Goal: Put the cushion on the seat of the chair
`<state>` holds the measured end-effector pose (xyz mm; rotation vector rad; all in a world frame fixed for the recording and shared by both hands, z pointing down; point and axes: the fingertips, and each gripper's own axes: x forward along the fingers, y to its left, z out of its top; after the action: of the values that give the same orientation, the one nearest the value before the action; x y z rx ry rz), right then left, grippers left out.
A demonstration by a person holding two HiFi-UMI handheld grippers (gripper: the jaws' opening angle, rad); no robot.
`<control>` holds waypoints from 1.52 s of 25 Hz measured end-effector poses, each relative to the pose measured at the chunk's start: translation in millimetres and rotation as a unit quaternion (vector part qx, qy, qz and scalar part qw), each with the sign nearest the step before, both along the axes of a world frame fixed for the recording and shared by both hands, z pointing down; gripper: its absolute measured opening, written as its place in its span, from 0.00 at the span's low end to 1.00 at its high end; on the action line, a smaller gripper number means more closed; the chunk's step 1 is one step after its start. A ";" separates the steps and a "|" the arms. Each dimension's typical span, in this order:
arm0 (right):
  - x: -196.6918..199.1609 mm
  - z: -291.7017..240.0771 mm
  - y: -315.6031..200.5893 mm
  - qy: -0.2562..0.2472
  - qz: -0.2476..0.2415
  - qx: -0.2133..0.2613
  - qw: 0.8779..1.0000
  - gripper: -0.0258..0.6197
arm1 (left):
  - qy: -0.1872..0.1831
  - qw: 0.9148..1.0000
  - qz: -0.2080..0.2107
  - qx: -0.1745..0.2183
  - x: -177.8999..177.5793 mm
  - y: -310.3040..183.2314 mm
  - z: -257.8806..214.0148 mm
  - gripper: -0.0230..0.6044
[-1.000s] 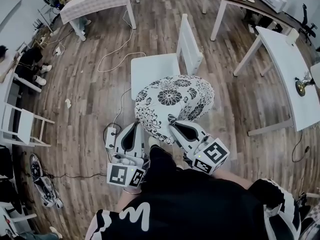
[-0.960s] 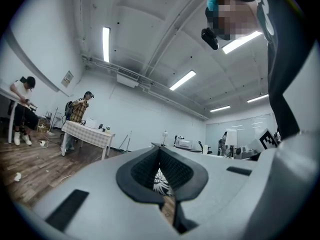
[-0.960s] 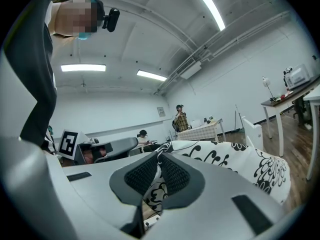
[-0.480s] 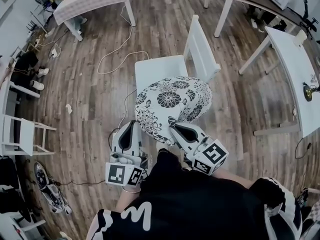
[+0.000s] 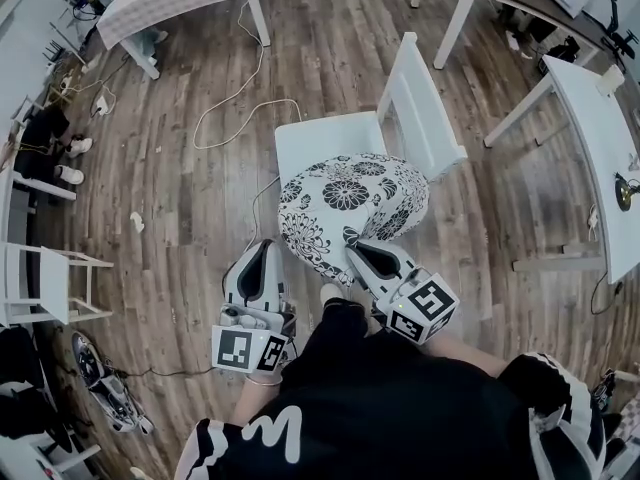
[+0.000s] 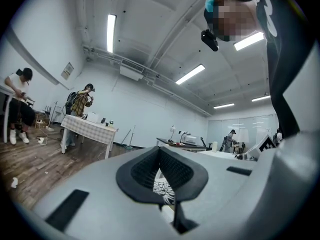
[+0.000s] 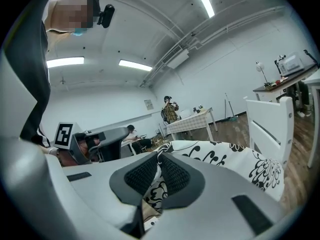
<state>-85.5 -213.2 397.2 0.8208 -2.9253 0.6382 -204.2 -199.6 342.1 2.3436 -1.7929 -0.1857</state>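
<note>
The left gripper (image 5: 267, 255) and right gripper (image 5: 360, 255) each clamp the near edge of the floral cushion (image 5: 352, 203), held over the front edge of the seat (image 5: 325, 138) of the white chair (image 5: 425, 108).

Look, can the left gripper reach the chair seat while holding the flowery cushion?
Probably yes. The left gripper is shut on the cushion, and the bare seat lies just ahead with only that cushion between them.

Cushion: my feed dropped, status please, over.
Both shut on near edge of cushion: left gripper, right gripper. Cushion held over front of chair seat. Nothing lying on seat.
</note>
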 end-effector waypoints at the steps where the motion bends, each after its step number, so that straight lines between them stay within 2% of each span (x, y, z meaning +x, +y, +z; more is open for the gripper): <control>1: -3.4 3.6 -1.8 0.003 0.000 -0.001 1.000 0.09 | 0.001 1.000 0.003 -0.003 -1.5 -2.9 3.4 0.04; 6: -15.5 20.6 -11.9 0.009 -0.002 -0.015 1.000 0.09 | -0.002 1.000 0.002 -0.019 -8.0 -19.7 14.4 0.05; 10: -17.2 33.6 -12.5 0.013 -0.027 -0.029 0.999 0.09 | -0.008 0.999 -0.026 -0.029 -8.7 -23.8 18.3 0.04; 14: -16.6 56.7 -22.8 0.029 -0.037 -0.037 0.998 0.09 | 0.004 0.998 -0.047 -0.044 -1.5 -25.1 33.7 0.04; 21: -15.2 114.0 -52.0 0.077 -0.046 -0.050 0.995 0.09 | 0.015 0.996 -0.063 -0.068 7.2 -18.8 65.0 0.05; 27: -17.3 161.9 -70.4 0.118 -0.052 -0.048 0.991 0.09 | 0.014 0.993 -0.081 -0.088 0.2 -12.8 94.6 0.05; 38: -30.0 235.9 -80.6 0.158 -0.071 -0.062 0.983 0.09 | 0.031 0.988 -0.092 -0.118 -2.6 -0.2 131.2 0.04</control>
<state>-115.5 -293.8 633.1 0.6274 -2.5993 0.6089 -206.8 -199.7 473.3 1.9912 -1.8857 -0.0658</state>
